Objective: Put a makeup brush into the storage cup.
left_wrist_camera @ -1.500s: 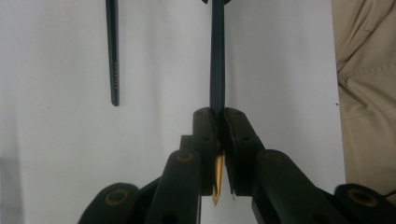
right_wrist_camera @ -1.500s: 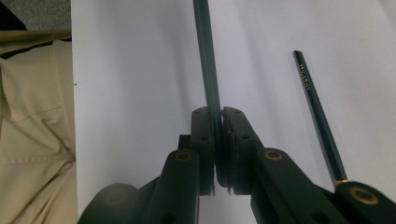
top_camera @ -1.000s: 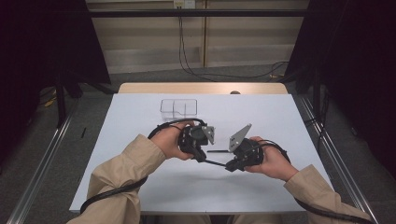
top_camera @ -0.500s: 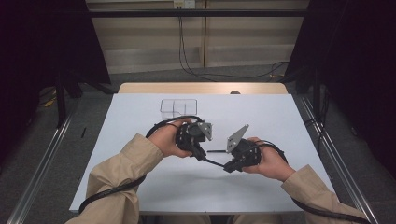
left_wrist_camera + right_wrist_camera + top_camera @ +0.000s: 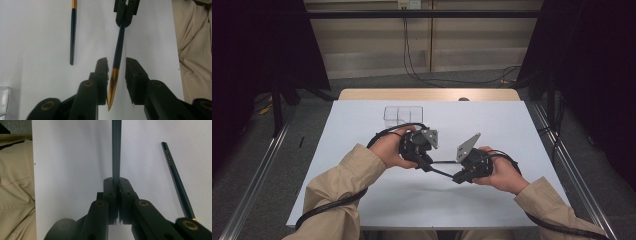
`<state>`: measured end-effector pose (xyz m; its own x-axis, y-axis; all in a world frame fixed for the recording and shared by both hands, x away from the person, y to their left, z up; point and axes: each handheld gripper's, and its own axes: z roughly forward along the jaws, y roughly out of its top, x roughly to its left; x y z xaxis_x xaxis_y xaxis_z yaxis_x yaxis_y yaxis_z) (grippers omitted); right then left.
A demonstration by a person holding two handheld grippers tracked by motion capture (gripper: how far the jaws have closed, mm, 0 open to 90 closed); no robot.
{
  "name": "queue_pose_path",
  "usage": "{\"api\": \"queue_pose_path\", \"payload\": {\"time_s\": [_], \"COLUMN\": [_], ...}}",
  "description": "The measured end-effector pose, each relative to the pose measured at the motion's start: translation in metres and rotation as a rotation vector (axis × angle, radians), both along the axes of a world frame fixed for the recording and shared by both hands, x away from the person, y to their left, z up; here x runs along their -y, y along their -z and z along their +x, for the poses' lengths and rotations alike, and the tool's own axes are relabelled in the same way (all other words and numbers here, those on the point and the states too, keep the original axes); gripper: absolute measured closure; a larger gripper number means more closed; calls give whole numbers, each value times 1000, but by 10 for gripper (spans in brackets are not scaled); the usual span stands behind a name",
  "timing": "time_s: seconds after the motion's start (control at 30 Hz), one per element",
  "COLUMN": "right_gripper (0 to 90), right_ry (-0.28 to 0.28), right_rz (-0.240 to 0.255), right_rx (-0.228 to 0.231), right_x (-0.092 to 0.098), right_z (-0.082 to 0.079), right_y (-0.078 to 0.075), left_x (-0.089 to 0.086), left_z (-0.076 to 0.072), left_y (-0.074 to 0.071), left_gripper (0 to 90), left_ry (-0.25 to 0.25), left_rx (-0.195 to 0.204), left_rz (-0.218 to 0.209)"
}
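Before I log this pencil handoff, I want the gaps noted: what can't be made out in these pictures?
- Held pencil: its far end is cut off by the top edge in the right gripper view.
- Spare pencil: upper end cut off by the top edge in the left gripper view.
- Clear box: too small and see-through in the high view to tell any contents.

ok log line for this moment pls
left gripper: jaws just opening, pencil between, unpressed | right gripper: shut on pencil's other end | second pencil: flat on table | stage: handover to right

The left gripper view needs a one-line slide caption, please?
Left gripper fingers opening around a gold-tipped pencil held by the right gripper.
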<state>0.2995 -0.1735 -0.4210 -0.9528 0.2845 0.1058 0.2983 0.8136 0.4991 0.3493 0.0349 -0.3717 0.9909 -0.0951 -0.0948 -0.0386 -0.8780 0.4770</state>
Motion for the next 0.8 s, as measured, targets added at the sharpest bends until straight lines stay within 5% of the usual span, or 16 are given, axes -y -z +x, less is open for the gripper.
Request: {"api": "queue_pose_path", "payload": {"time_s": [0.5, 0.8], "right_gripper": [859, 859], "right_ry": [9, 18], "right_rz": [8, 10], "right_rx": [11, 6], "right_x": [5, 8], "right_z": [0, 1], "right_y": [2, 3], "left_x": [-16, -22], "left_z": [4, 6], "left_y": [8, 10], "left_gripper": [332, 148], "left_ry": [-118, -137], "left_rx": [32, 40], "left_rz": [-110, -84]}}
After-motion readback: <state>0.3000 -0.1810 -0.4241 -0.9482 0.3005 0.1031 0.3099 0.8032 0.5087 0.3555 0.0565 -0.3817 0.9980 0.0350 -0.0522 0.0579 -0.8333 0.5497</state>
